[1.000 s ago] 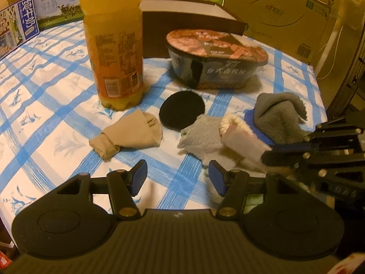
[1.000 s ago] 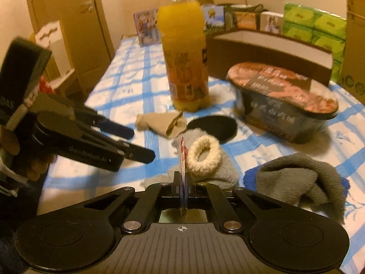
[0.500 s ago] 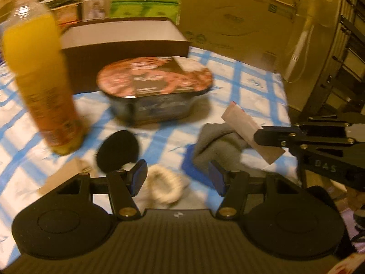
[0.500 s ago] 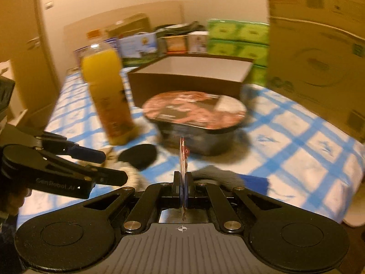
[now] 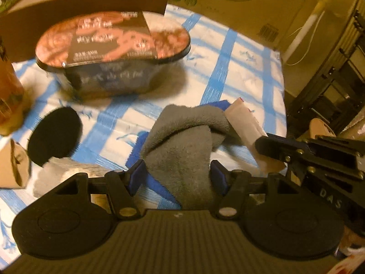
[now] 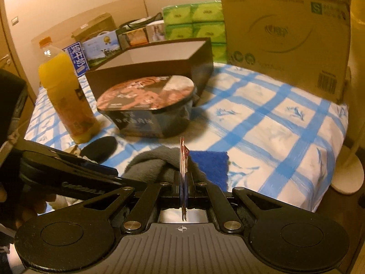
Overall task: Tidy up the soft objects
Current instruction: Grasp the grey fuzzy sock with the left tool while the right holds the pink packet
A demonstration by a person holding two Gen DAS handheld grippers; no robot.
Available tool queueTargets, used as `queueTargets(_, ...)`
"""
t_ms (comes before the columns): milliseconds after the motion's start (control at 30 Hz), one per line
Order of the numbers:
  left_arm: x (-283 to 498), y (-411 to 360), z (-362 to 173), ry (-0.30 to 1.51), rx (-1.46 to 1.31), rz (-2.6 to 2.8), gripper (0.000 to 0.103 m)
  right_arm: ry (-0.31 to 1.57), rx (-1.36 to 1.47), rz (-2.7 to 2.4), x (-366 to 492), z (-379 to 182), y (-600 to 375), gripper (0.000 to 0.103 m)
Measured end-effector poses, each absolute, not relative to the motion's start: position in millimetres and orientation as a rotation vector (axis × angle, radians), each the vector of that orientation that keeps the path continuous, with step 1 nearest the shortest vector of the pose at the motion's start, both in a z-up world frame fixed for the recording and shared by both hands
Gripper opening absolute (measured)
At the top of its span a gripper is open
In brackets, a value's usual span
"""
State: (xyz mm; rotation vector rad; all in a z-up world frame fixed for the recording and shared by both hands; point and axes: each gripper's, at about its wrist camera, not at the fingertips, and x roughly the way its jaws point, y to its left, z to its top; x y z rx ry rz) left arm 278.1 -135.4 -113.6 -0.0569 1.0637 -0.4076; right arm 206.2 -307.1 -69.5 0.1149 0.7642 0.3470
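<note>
A grey fluffy cloth (image 5: 182, 141) lies on a blue cloth (image 5: 157, 185) on the blue-checked tablecloth. My left gripper (image 5: 178, 175) is open with a finger on each side of the grey cloth's near end. My right gripper (image 6: 183, 182) is shut on a thin flat packet (image 6: 183, 157), seen edge-on; the packet (image 5: 248, 132) shows beside the grey cloth in the left wrist view. A black round pad (image 5: 53, 134), a beige sock (image 5: 16, 164) and a light grey knitted piece (image 5: 61, 171) lie to the left.
An instant-noodle bowl (image 6: 148, 105) and an orange drink bottle (image 6: 66, 100) stand behind the cloths. An open brown box (image 6: 155, 66) is behind the bowl. Large cartons (image 6: 285, 32) and green tissue packs (image 6: 194, 22) line the back. The table edge (image 6: 328, 191) is at right.
My left gripper moved right and forward, from the beige sock and knitted piece to straddling the grey cloth. My right gripper lifted and swung right, still holding the packet.
</note>
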Motion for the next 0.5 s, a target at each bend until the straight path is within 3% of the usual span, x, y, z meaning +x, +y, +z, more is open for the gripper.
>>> queueTargets(133, 285.3, -142.2, -126.8, 1.085, -0.027, -0.384, 0.058, 0.782, 0.128, 0.337, 209.9, -77.3, -311.0, 0.002)
queueTargets(333, 286.3, -147.6, -131.3, 1.076, 0.009, -0.381, 0.024, 0.789, 0.144, 0.328, 211.8, -79.9, -315.4, 0.002)
queueTargets(400, 286.2, -146.9, -128.3, 1.073, 0.004, -0.382, 0.017, 0.786, 0.147, 0.325, 211.5, -78.3, -316.4, 0.002)
queueTargets(500, 284.0, -146.8, -120.6, 1.050, 0.006, -0.385, 0.014, 0.777, 0.148, 0.320, 211.0, -74.3, -317.2, 0.002)
